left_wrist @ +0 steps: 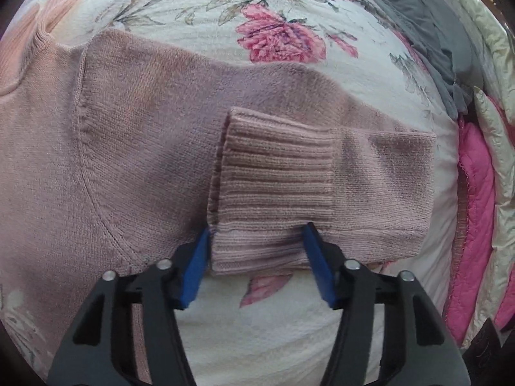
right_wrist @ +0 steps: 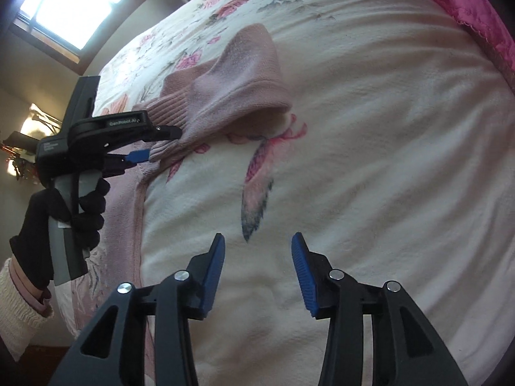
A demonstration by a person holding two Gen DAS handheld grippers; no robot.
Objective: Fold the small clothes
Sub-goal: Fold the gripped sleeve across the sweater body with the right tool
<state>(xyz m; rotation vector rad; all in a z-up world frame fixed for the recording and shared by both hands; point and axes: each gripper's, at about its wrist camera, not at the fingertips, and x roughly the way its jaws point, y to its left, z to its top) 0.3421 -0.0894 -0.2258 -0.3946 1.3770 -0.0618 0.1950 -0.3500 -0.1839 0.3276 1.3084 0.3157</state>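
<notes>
The pink sweater's folded cuff lies between the left gripper's spread jaws, seemingly ungrasped; the right gripper gapes well apart.

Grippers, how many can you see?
2. The left gripper is at the pink sweater's cuff, fingers open around it. The right gripper hovers open over the blanket.

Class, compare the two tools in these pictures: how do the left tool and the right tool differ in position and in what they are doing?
The left tool straddles the ribbed cuff of the pink sweater; the right tool has nothing between its fingers. The left sits at the garment; the right hovers apart over bare floral blanket. Both are open, with blue pads.
</notes>
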